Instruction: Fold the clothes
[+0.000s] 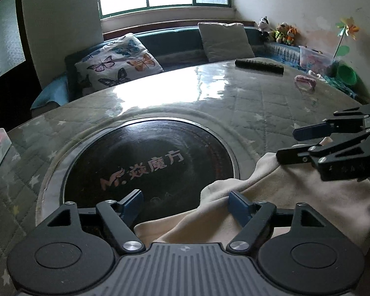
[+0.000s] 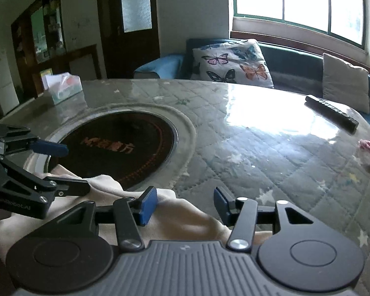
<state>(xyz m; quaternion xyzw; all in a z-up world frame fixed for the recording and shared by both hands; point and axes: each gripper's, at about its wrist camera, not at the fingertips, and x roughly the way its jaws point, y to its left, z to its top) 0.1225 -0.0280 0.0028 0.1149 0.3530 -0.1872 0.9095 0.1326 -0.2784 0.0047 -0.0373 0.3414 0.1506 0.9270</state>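
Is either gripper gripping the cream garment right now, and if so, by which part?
Neither. Both the left gripper and the right gripper stand open over the cream garment; no pad pinches the cloth.

One cream garment [image 1: 271,197], two cushions [image 1: 120,61], one remote [image 1: 259,66], three plush toys [image 1: 281,33]

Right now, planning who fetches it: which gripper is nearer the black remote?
Right. The right gripper sits on the remote's side; the left gripper is farther, by the dark disc.
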